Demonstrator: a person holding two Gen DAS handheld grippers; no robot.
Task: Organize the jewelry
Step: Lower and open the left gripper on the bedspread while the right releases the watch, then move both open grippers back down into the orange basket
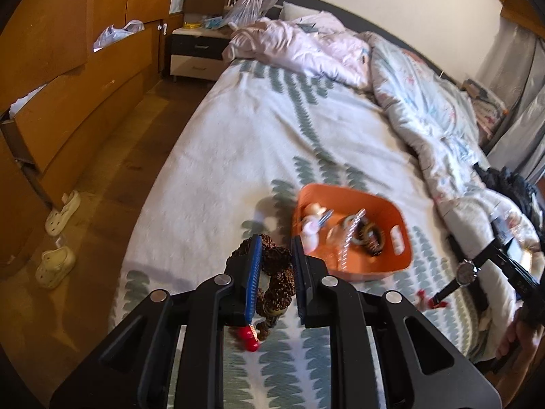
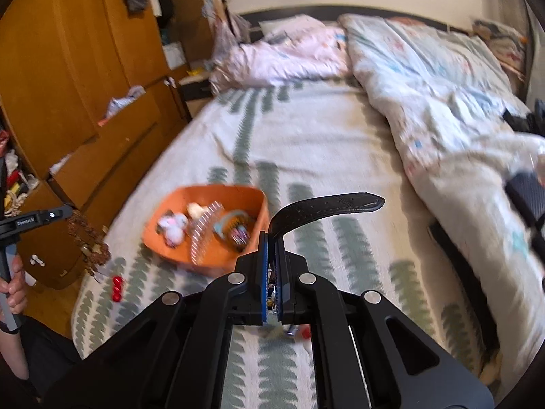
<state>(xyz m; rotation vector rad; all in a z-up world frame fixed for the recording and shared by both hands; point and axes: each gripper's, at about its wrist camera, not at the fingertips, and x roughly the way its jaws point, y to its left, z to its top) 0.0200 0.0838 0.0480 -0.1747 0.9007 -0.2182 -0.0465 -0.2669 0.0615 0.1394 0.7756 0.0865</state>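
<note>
An orange basket [image 1: 354, 266] [image 2: 163, 248] sits on the bed and holds hair clips, rings and small trinkets. My left gripper [image 1: 276, 266] is shut on a brown beaded bracelet [image 1: 279, 272], held above the bed just left of the basket; the bracelet hangs from it in the right wrist view [image 2: 88, 238]. My right gripper [image 2: 272, 262] is shut on a black-strapped wristwatch [image 2: 327, 204], whose strap arcs up to the right; the watch [image 1: 465, 272] shows at the right in the left wrist view. Small red pieces [image 2: 117, 288] [image 1: 250, 339] lie on the bed.
A patterned white and green bedspread [image 1: 272, 129] covers the bed. Rumpled quilts [image 1: 425, 109] lie along the right and far side. Wooden wardrobe and drawers [image 1: 68, 78] stand at the left, white sandals [image 1: 58, 238] on the floor, a nightstand [image 1: 197, 51] at the far end.
</note>
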